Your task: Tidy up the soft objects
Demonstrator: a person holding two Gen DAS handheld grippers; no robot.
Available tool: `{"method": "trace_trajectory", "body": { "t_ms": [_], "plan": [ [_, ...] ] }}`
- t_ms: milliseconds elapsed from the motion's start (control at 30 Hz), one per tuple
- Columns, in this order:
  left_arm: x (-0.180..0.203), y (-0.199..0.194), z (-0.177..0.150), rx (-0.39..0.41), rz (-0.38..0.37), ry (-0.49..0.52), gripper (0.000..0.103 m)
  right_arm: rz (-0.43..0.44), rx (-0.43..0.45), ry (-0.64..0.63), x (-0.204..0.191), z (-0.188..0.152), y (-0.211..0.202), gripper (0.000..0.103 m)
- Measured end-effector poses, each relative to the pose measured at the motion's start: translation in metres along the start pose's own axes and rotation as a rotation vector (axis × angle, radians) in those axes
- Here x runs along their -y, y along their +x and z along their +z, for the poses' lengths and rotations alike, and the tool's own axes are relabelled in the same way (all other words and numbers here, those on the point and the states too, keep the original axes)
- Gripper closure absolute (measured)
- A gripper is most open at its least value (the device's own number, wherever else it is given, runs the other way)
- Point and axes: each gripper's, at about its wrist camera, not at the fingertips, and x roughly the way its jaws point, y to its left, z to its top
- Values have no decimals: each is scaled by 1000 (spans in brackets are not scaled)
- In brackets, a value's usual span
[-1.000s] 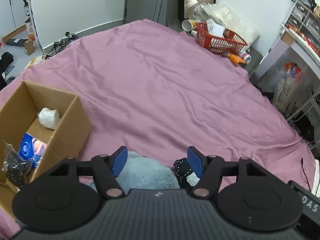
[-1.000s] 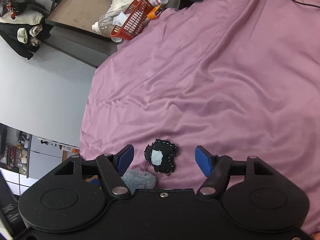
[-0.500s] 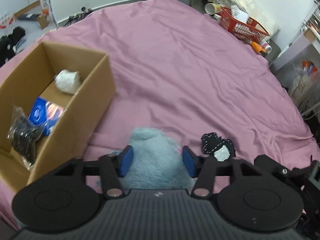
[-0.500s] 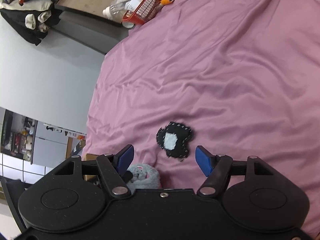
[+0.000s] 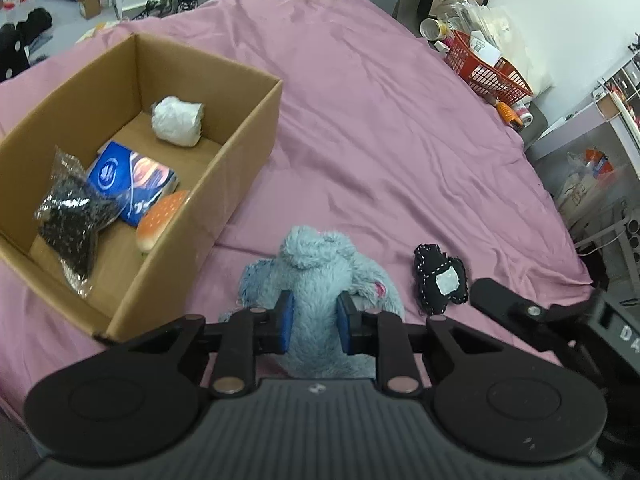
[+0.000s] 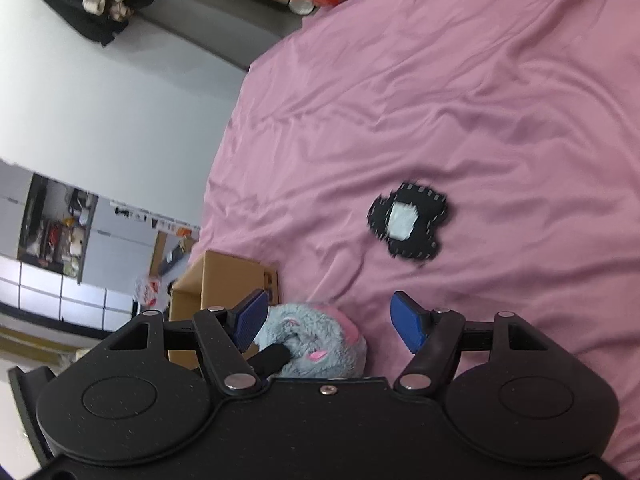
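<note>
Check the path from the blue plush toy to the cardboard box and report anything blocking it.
Nothing visible blocks it. The blue plush toy, between the closing left gripper pads, lies beside the cardboard box; only bare sheet lies between.

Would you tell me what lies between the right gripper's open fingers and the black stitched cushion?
Only bare pink bedsheet separates the right gripper from the black stitched cushion, as the right wrist view shows.

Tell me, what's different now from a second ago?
The left gripper has moved forward over the blue plush toy, and its jaws, wide open before, are closing on it. The right gripper swung toward the black felt patch, jaws still open and empty. The patch and the cardboard box stayed put.
</note>
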Motion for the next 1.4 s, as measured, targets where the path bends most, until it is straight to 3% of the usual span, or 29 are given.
{"method": "trace_trajectory", "body": {
  "t_ms": [400,567,667,1233,1400],
  "plan": [
    [-11,7,1,-9,-23,-18,80,-59,-85,-29,-10,-23,30,56],
    [-6,16,-1,-12,-18,21,77,-87,-96,-3,1,-22,39,81],
    [-2,17,1,-12,-14,19,79,-75,-85,-9,0,-21,36,87],
    [-7,-41,14,106,-71,23,86,76,47,-154,-42,-25,-10,93],
    [0,-68,16,173,-86,55,86,124,102,-195,-57,-28,-28,93]
  ]
}}
